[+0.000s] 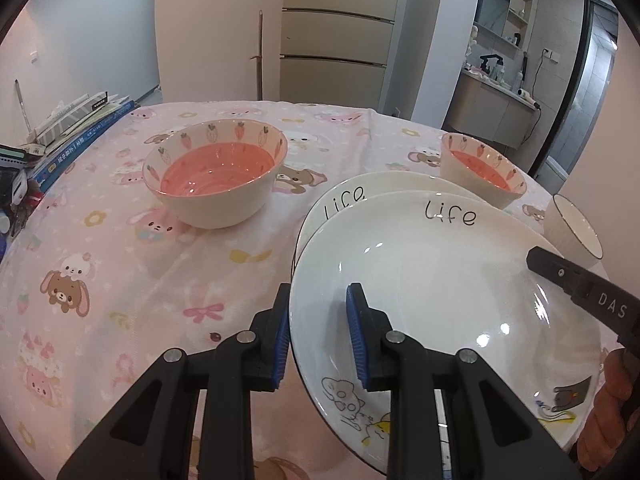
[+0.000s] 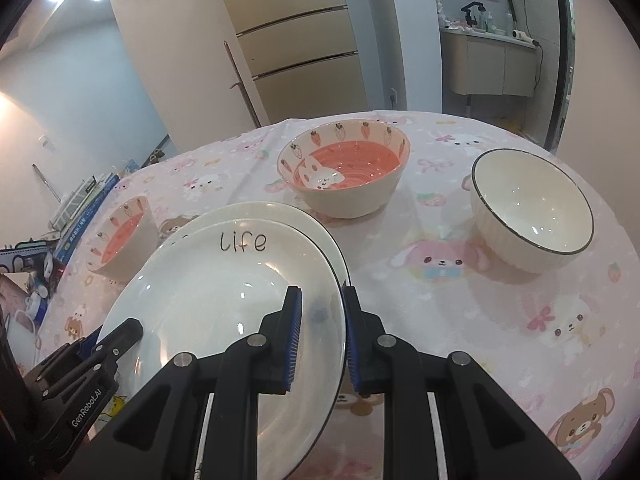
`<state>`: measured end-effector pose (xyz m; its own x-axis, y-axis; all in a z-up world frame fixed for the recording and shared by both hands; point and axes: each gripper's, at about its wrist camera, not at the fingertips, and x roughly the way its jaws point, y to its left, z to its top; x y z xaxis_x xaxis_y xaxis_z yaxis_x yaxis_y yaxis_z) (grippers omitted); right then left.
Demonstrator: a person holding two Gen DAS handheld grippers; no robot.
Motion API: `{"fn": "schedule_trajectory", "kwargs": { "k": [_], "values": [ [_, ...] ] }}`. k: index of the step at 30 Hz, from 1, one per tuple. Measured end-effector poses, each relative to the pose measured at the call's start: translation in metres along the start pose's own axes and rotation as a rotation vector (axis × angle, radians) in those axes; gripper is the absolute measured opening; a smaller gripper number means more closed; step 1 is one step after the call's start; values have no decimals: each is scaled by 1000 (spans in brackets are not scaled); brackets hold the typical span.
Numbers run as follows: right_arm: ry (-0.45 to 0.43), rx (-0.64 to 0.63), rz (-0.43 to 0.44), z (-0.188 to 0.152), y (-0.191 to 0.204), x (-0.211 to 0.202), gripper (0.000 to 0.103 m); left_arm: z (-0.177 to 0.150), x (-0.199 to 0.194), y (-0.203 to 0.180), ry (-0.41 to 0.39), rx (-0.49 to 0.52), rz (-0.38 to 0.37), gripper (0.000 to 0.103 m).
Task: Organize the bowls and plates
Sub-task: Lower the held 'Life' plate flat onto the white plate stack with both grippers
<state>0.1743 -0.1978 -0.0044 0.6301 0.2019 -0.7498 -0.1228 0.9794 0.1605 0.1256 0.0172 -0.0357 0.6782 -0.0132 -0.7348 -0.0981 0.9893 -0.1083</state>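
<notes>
We hold the upper "Life" plate (image 1: 420, 280) by opposite edges. The left claw (image 1: 318, 336) is clamped on its rim at nine o'clock, one blue pad (image 1: 356, 332) inside the dish and the other outside. The right claw (image 2: 320, 336) is clamped on the rim at three o'clock in the same manner. We judge this two-sided grip is chosen to keep a wide, shallow, glazed plate level and to stop it pivoting.

The plate hangs just above a second "Life" plate (image 1: 360, 188), offset toward us, so that the lower one shows as a crescent at twelve o'clock. Whether the two touch we cannot tell. The lower plate lies on the counter (image 1: 120, 280), which is covered with a pink cartoon cloth. We read the step as stacking the matching plates, the upper one not yet centred.

Both claws point obliquely downward and forward, and they face each other across the dish. In the left wrist view, fingers of the person's hand (image 1: 612, 408) show at four o'clock.

Outward from the plates, in the right wrist view:
- A carrot-patterned bowl (image 2: 344, 172) stands at twelve o'clock.
- Its twin (image 2: 120, 236) stands at nine to ten o'clock.
- A ribbed white bowl (image 2: 528, 212) stands at two o'clock.

All three stand apart and unstacked. Books (image 1: 80, 136) lie at the counter's far left edge.
</notes>
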Motion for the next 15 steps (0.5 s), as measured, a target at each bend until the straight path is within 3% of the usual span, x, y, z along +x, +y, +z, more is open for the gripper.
{"fn": "schedule_trajectory", "kwargs": {
  "k": [10, 12, 14, 15],
  "values": [
    [-29, -21, -54, -3, 5, 0, 22, -1, -1, -5, -4, 23, 13, 25],
    [-29, -2, -46, -3, 3, -1, 22, -1, -2, -6, 9, 38, 6, 29],
    [-26, -6, -44, -2, 2, 0, 22, -2, -3, -9, 22, 47, -20, 42],
    [-22, -4, -47, -2, 2, 1, 22, -3, -4, -10, 23, 45, -30, 43]
  ]
}}
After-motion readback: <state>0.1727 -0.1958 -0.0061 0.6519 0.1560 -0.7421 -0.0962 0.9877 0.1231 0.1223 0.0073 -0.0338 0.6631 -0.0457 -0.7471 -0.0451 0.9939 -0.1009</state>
